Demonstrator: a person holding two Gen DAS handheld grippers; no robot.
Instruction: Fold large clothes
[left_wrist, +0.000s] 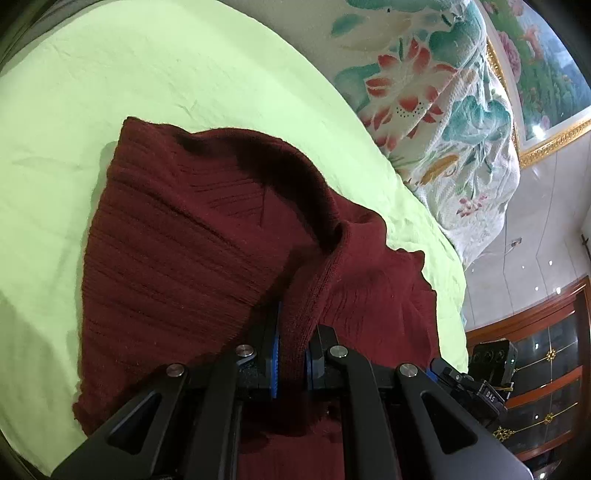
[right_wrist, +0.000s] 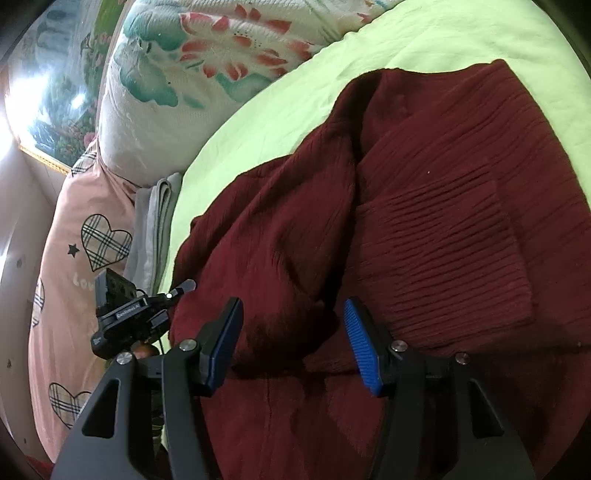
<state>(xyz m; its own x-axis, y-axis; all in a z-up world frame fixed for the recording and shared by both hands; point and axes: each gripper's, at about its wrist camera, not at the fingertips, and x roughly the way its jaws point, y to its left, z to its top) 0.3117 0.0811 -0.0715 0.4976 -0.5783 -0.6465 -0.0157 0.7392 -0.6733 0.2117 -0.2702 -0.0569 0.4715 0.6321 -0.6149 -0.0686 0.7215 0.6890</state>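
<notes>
A dark red knitted sweater (left_wrist: 177, 240) lies partly folded on a light green bedsheet (left_wrist: 110, 92). In the left wrist view my left gripper (left_wrist: 293, 354) is shut on a thick rolled edge of the sweater, which runs up from between the blue pads. In the right wrist view the same sweater (right_wrist: 424, 221) fills the middle, its ribbed part to the right and a smoother part to the left. My right gripper (right_wrist: 291, 343) hovers over it with the jaws apart and only slack cloth below them; the blue pads (right_wrist: 360, 343) press on nothing.
A floral quilt (left_wrist: 424, 103) is heaped at the bed's far side, with a framed picture (left_wrist: 546, 66) behind it. A wooden cabinet (left_wrist: 546, 350) stands past the bed's edge. A pink pillow with plaid hearts (right_wrist: 85, 240) and the other gripper's body (right_wrist: 125, 314) sit at the left.
</notes>
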